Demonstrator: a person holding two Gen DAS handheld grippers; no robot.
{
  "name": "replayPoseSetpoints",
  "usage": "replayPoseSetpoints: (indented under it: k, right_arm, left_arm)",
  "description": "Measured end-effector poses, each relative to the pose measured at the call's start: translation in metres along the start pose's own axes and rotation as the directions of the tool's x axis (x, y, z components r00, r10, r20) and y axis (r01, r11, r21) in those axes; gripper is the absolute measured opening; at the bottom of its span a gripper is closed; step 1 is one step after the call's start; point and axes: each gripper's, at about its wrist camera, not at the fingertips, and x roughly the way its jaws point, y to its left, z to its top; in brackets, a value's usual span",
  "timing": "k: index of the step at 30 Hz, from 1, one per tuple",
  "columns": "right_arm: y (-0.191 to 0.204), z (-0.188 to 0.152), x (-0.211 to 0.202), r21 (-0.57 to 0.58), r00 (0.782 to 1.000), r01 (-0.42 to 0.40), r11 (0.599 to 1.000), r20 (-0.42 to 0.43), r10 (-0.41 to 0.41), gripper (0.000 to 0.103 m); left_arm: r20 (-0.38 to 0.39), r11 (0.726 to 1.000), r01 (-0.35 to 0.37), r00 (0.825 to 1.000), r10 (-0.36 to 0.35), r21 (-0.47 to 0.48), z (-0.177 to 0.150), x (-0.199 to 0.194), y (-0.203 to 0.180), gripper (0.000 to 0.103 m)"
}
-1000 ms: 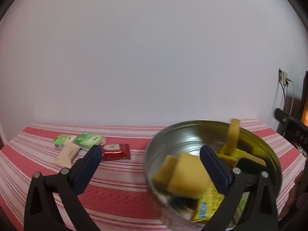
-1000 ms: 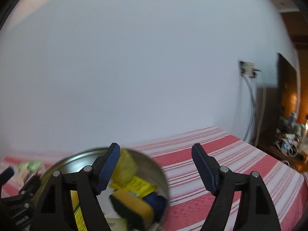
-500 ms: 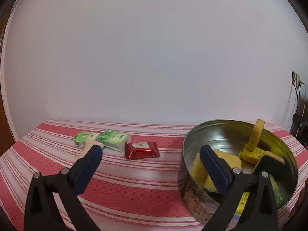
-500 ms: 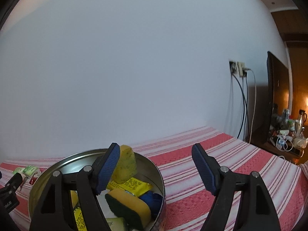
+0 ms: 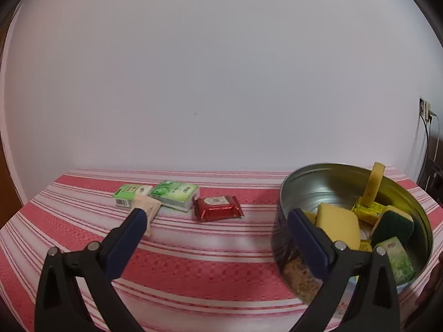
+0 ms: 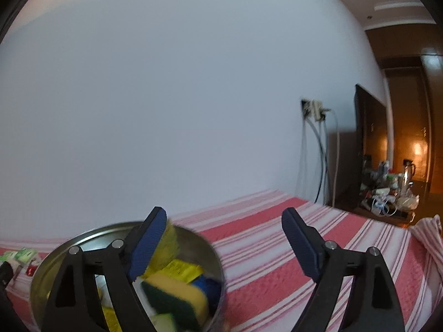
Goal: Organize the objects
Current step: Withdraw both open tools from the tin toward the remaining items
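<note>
Nearest to me, the left tongs (image 5: 216, 221) stand wide with nothing between them, pointing a little downward over the striped desk (image 5: 193, 251). The right tongs (image 6: 221, 238) are opening as I watch, nothing between their pads, aimed almost level past the near edge of the metal tin (image 6: 55, 260); their left finger overlaps the tin's mouth in my view, though I cannot tell whether it touches anything inside. The tin sits at the right of the left view and already holds a good share of the load: yellow sponges (image 5: 339, 225), a green-backed scouring pad (image 5: 393, 227), a yellow packet (image 5: 368, 210) and a green packet (image 5: 398, 260), with one sponge (image 5: 373, 185) leaning upright against the far wall. I judge the sorting more than half done. Farther off on the desk, well apart from the tin, four small packs are left: a red foil pack (image 5: 218, 211), a green tissue pack (image 5: 175, 195) just beside it, a smaller green-and-white pack (image 5: 131, 195), and a beige sachet (image 5: 148, 211) lying against them, partly hidden behind my left tongs' finger. Those look like the next pickups, most likely for the left tongs.
</note>
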Motion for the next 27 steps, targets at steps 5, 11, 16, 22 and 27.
replayPoseSetpoints:
  k: [5,11,16,22,27]
  right_arm:
    - [0.031,-0.005,-0.02,-0.064,0.999,-0.042,0.997,0.022,0.044,0.087]
    - [0.074,-0.012,-0.032,-0.071,0.993,-0.117,0.991,-0.024,0.116,0.087]
    - [0.111,-0.017,-0.041,-0.113,0.983,-0.184,0.976,-0.043,0.181,0.087]
    - [0.157,-0.024,-0.052,-0.15,0.968,-0.25,0.956,-0.067,0.243,0.087]
    - [0.188,-0.027,-0.053,-0.156,0.956,-0.291,0.944,-0.093,0.28,0.087]
  left_arm:
    - [-0.004,1.0,-0.023,1.0,0.023,0.011,0.0,-0.001,0.026,0.103]
    - [-0.029,0.996,-0.09,0.996,0.089,-0.026,0.0,0.012,0.076,0.103]
    - [-0.049,0.988,-0.146,0.988,0.144,-0.047,0.0,0.021,0.112,0.103]
    - [-0.098,0.985,-0.156,0.984,0.148,-0.078,0.0,0.036,0.144,0.103]
    - [-0.16,0.983,-0.151,0.978,0.133,-0.102,0.001,0.054,0.158,0.103]
